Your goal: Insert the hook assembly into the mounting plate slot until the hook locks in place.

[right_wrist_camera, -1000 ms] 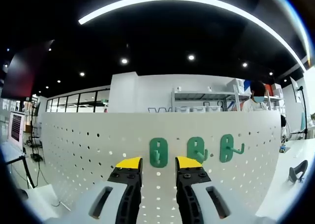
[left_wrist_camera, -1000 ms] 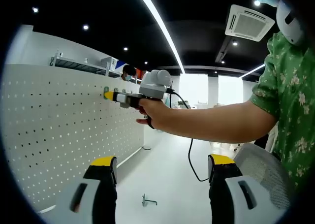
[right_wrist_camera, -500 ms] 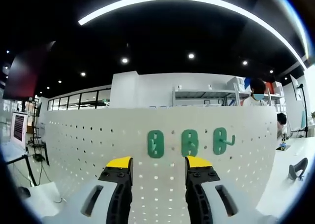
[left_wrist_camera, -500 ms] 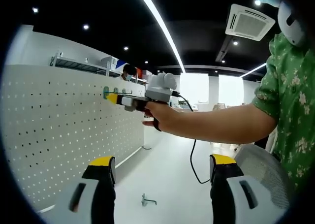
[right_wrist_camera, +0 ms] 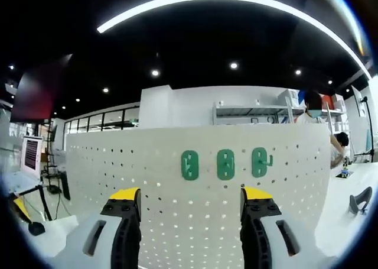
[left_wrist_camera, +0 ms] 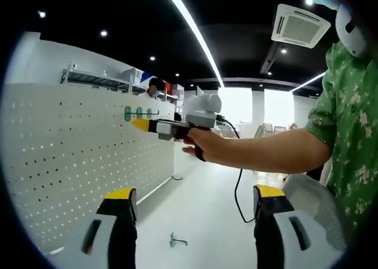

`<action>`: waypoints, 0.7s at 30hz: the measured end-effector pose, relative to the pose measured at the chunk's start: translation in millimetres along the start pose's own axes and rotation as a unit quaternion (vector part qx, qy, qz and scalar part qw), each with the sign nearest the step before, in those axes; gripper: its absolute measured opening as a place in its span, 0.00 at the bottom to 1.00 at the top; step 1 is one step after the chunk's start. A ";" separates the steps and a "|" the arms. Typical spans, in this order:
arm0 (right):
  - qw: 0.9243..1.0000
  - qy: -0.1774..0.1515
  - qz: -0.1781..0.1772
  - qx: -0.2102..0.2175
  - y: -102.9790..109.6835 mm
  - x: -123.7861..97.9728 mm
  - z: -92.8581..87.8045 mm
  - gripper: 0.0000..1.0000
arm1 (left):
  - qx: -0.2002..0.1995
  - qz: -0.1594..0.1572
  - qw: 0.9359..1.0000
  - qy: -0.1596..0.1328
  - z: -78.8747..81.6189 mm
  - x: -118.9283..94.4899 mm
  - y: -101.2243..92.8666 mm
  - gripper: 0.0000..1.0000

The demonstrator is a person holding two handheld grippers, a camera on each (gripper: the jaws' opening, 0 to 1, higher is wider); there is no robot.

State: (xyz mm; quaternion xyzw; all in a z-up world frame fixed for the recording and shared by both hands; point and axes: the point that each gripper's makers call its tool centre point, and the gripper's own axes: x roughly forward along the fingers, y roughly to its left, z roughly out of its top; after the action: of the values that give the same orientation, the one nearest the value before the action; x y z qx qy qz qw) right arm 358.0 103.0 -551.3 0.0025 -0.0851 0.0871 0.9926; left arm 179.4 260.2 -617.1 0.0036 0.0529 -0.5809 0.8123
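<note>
Across the left gripper view, from 3 o'clock toward centre, a person's bare forearm in a green floral sleeve (left_wrist_camera: 348, 115) reaches out level, hand (left_wrist_camera: 198, 143) wrapped round the right gripper (left_wrist_camera: 142, 125), whose yellow tips point at the white perforated pegboard panel (left_wrist_camera: 71, 156) but stop just short, not touching. Can't tell its jaw gap from this side-on angle. Three green plastic hook plates (left_wrist_camera: 137, 112) sit in a row on the board, just above and beyond those tips.

Right gripper view: right gripper's jaws rise from 6 o'clock, spread wide apart w/ nothing between them, facing the board head-on. Same three hook plates (right_wrist_camera: 224, 164) hang side by side above the jaw tips, clear of them; the rightmost has its hook prong sticking out to 3 o'clock.

Left gripper (left_wrist_camera: 192, 193): jaws wide apart at 6 o'clock in its own view, holding nothing, over a white tabletop (left_wrist_camera: 207, 221). Small metal hook piece (left_wrist_camera: 176, 240) lies on the table between the jaws, near 6 o'clock.
</note>
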 end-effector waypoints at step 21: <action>0.995 0.005 0.096 0.017 27.4 -67.3 19.7 0.83 | 0.000 0.029 1.000 0.009 1.7 -10.7 -14.1 0.90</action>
State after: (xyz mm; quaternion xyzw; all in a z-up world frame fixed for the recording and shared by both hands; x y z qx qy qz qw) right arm 284.7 118.0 -543.6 0.0111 -0.0787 0.1838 0.9797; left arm 162.9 265.6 -613.6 0.0102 0.0605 -0.5569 0.8283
